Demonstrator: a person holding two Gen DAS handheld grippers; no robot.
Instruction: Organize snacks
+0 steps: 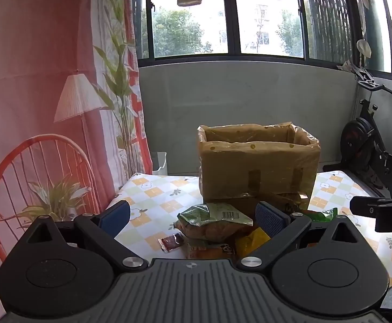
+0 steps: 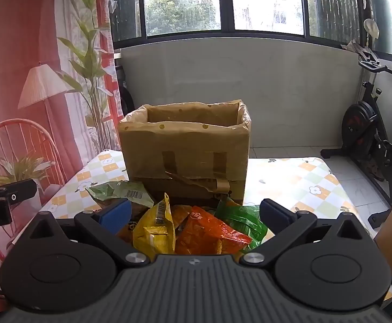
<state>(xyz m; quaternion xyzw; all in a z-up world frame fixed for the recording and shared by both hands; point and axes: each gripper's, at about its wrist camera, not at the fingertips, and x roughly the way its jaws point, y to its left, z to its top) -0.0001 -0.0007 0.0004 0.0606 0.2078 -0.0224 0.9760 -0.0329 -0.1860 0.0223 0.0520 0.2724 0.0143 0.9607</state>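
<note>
1. Presently both grippers hang over the near edge of a table [image 1: 153, 191] covered in a checked, flower-print cloth, each tilted somewhat downward.
2. Left gripper [image 1: 193, 216]: jaws spread wide, nothing between the blue pads [image 1: 270, 219]. Ahead of it lies a green packet with a barcode [image 1: 212, 212], on top of a brownish snack bag [image 1: 214, 231].
3. A small dark red sachet [image 1: 172, 242] lies alone on the cloth, just left of that pile.
4. Right gripper [image 2: 194, 215]: jaws likewise wide apart, gripping nothing. Below and between its fingers sits the heap of snacks: a yellow packet [image 2: 154, 235], an orange packet [image 2: 209, 232] and a striped green packet [image 2: 243, 219], overlapping one another.
5. In the right wrist view the green barcode packet [image 2: 126, 192] lies at the left of the heap.
6. A cardboard box [image 2: 188, 158], open-topped and lined with clear plastic, stands upright on the table right behind the snacks; tape strips show on its front, one peeling loose. Its inside cannot be seen.
7. Each gripper's tip shows at the side of the other's view: the right one [image 1: 379, 210], the left one [image 2: 4, 196].
8. Background: an exercise bike [image 2: 371, 140] on the tiled floor at right, a printed curtain [image 1: 34, 80] at left, windows [image 1: 266, 16] behind.
</note>
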